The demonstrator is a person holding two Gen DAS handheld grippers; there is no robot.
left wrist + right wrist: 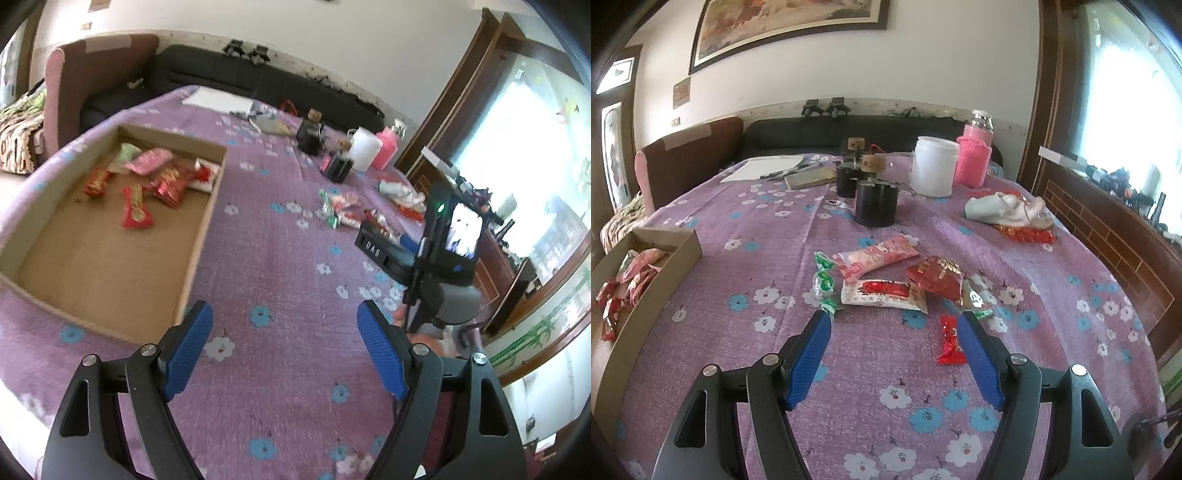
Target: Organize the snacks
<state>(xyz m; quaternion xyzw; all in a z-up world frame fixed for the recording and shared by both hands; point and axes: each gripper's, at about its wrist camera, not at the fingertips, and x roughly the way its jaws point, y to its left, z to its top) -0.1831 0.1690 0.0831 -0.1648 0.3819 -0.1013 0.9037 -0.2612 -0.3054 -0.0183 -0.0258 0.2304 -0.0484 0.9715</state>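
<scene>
A shallow cardboard box (207, 206) lies on the purple flowered cloth and holds several red, pink and green snack packets (136, 206). My left gripper (284, 314) hovers open and empty over bare cloth just right of the box's near corner. In the right wrist view, loose snacks lie ahead of my open, empty right gripper (894, 321): a green packet (823, 282), a pink packet (877, 256), a white and red packet (884, 293), a red foil packet (936, 275) and a small red candy (950, 341) beside the right finger. The box (646, 291) stands at the left there.
Black cylinders (875, 203), a white tub (934, 166), a pink-sleeved bottle (973, 158), a notebook and papers (764, 166) stand at the table's far end. A crumpled cloth (1004, 208) and red wrapper (1027, 233) lie far right. The right-hand gripper body (443, 254) shows in the left view.
</scene>
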